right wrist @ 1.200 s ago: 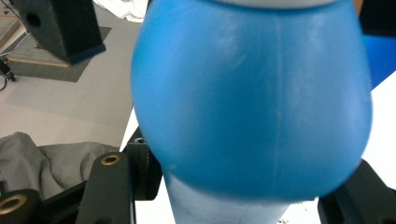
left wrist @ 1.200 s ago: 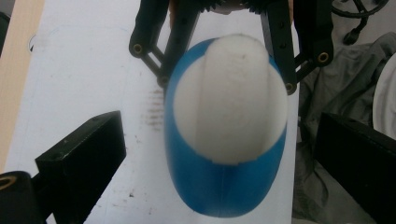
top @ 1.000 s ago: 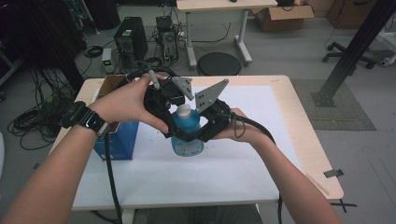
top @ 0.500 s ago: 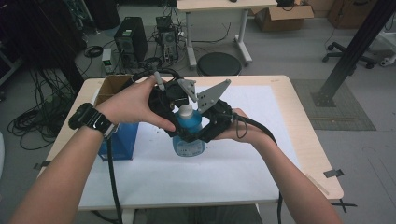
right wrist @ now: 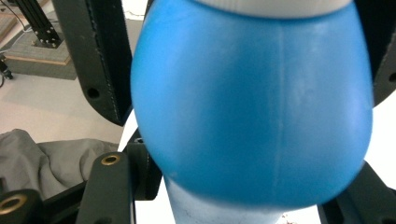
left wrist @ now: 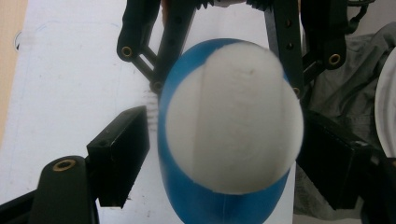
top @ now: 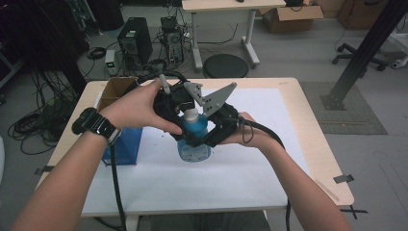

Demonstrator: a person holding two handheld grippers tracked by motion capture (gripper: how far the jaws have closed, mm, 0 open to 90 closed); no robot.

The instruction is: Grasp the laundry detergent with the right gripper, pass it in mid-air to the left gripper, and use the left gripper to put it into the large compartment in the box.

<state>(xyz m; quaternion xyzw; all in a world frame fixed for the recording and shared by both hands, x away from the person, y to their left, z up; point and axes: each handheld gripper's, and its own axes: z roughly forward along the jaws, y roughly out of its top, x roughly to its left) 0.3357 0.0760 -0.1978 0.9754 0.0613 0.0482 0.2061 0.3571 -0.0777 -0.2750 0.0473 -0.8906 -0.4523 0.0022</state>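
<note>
While the right gripper (top: 204, 139) fingers clamp the blue bottle (top: 193, 139) body, the left gripper (left wrist: 210, 154) fingers stand open beside its white cap (left wrist: 232, 116).

The table (top: 308, 125) carried a white sheet (top: 211, 183) over most of its top and an open blue box (top: 122, 144) at its left edge. Beyond the table stood a round stool (top: 225, 66), computer towers (top: 134, 44) and a second desk (top: 226, 6).
</note>
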